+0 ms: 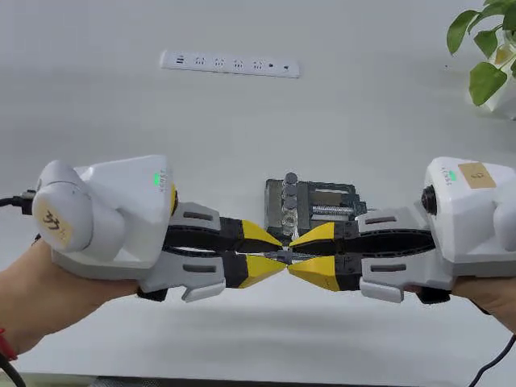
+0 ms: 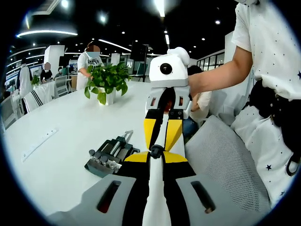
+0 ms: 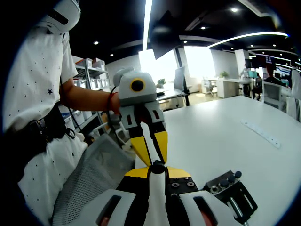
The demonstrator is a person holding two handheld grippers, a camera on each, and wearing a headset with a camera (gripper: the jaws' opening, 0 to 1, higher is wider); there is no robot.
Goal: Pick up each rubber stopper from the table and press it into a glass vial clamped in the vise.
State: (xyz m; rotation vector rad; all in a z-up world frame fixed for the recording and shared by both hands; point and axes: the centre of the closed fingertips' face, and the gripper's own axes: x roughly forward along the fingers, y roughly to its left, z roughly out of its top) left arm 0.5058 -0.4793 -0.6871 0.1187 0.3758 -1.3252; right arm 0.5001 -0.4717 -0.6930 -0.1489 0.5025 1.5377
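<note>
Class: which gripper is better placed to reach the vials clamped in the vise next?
Probably left, narrowly. The left gripper and right gripper meet tip to tip before the vise; the vials stand at its left end, on the left gripper's side, while the right gripper's jaws overlap the vise body.

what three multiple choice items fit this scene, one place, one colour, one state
1. Where is the dark metal vise? A just behind the gripper tips B far left edge C inside a gripper
2. Jaw-tip colour of the white left gripper and right gripper? A red B yellow C blue
3. The grippers stand? A far apart B tip to tip C stacked

A, it shows just past the tips; B, all four are yellow; B, the tips meet.
</note>
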